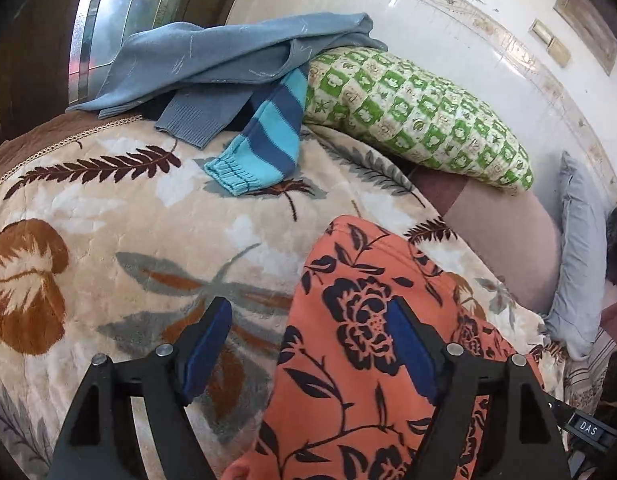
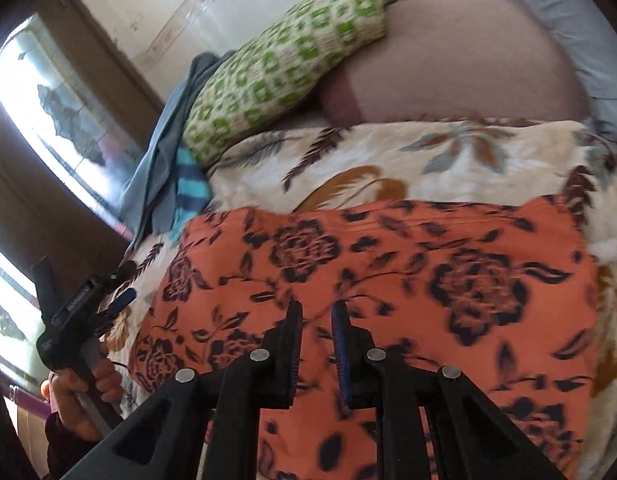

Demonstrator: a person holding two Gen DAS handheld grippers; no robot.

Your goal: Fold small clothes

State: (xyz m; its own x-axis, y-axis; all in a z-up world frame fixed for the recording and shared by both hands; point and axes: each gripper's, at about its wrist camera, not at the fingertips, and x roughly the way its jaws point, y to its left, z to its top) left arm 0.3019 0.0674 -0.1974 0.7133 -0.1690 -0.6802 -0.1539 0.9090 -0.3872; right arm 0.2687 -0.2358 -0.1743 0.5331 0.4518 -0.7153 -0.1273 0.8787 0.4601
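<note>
left tool (image 1: 308, 320): I see my jaws spread wide, nothing between the pads; right finger sits over the orange cloth, left finger over bare blanket.
right tool (image 2: 317, 312): my jaws are nearly together with a narrow gap, no fabric pinched that I can see; hovering above the orange cloth, view blurred.
orange floral garment (image 1: 348, 360): the task's piece, lies spread flat on the blanket, orange with dark blue flowers, near edge of the bed in front of me; in the right wrist view (image 2: 388, 280) it spans most of the width.
blanket (image 1: 128, 240): cream plush with brown and grey leaf print, covers the bed under everything.
blue-grey sweater (image 1: 212, 60): crumpled at the far side of the bed, partly draped on the green pillow.
striped sleeve (image 1: 264, 136): light and dark blue stripes, ribbed cuff, sticks out from under the sweater onto the blanket.
green pillow (image 1: 420, 116): green and cream checks, lies beyond the orange garment, well apart from it.
left hand (image 2: 84, 392): seen in the right wrist view gripping the left tool's handle, at the left edge of the garment.
</note>
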